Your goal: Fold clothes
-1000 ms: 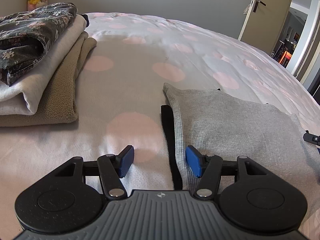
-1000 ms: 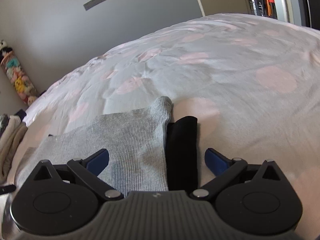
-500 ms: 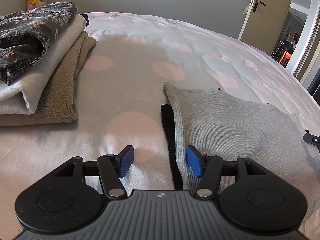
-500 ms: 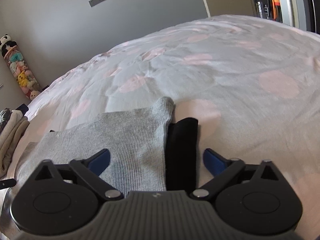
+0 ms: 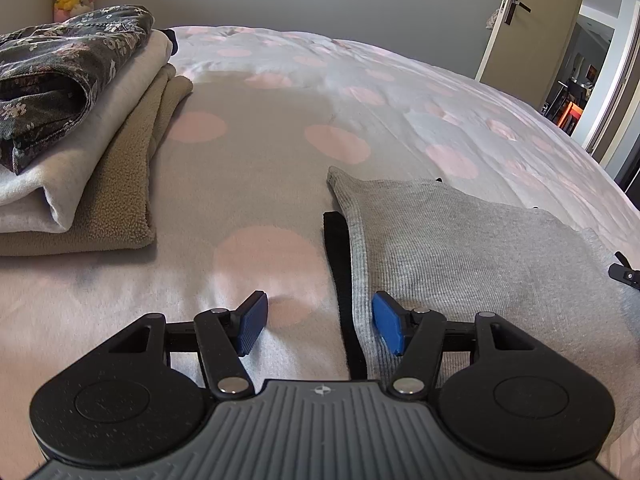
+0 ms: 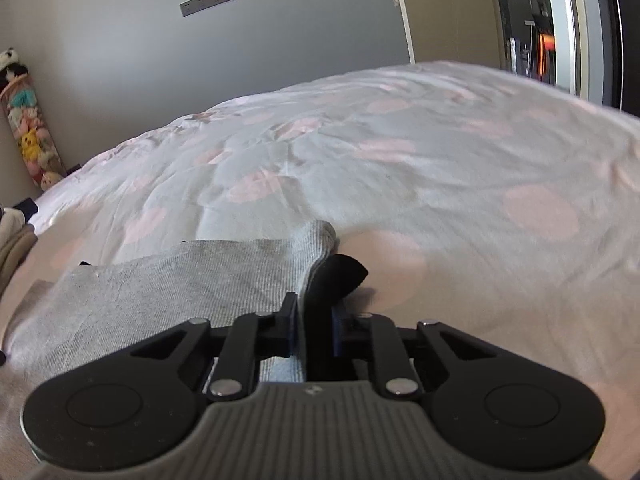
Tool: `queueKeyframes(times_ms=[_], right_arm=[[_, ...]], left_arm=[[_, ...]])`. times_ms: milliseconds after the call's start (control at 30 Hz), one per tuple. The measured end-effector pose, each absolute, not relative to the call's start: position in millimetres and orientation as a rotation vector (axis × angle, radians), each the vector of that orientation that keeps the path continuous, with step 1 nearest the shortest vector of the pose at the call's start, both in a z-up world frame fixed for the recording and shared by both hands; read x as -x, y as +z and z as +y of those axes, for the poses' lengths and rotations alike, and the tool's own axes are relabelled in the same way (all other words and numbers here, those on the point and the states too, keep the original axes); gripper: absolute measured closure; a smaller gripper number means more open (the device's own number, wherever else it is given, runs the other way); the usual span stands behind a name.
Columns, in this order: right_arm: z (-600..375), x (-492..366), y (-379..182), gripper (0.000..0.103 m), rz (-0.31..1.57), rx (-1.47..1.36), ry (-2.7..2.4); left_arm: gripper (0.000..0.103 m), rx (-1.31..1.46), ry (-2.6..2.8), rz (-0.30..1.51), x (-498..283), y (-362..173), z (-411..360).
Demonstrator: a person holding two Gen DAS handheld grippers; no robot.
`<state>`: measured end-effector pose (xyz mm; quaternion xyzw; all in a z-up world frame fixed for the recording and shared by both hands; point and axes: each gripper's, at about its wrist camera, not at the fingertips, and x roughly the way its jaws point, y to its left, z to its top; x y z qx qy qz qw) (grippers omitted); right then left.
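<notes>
**Right gripper pinches the garment's edge on the bed**

Covering nearly all of both views, the bed, in a pale spread dotted with pink, carries everything. At its far left, in the left wrist view, stands a stack of folded clothes: a dark flowered piece on top, a white one under it, a tan fleecy one at the bottom. The grey garment lies flat on the near right, with a black layer showing along its edges. A grey wall closes the far side, with an open door at far right and soft toys at far left.

The left gripper tilts down over the garment's left edge, jaws spread and empty, the black strip between them. The right gripper has just been closing; its jaws now clamp the grey garment's right edge, black layer included, lifting it slightly.
</notes>
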<state>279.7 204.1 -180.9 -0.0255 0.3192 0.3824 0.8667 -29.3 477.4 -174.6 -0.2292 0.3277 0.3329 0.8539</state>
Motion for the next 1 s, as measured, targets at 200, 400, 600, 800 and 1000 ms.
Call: queueKeyframes(times_ms=[200,400,600,800,1000], right_arm=[[215.2,-259.5,-154.9,0.086,0.63,0.089,0.802],[239.6,-224.5,-119.0,0.086,0.588,0.084,0.852],[281.8,-187.3,-87.7,0.087,0.556,0.053,0.925],[328.9,-142.7,-78.5,0.087,0.571,0.034,1.035],[379.8,-105.8,-90.3,0.087,0.622,0.025,1.118]], left_arm=[[0.047,0.482,0.703,0.684,30.8,-171.7,479.4],[0.047,0.5,0.704,0.672,35.5,-163.9,483.2],[0.047,0.516,0.704,0.685,42.9,-157.8,490.5],[0.068,0.557,0.683,0.7,48.4,-154.8,501.1],[0.07,0.569,0.683,0.673,54.2,-152.0,507.0]])
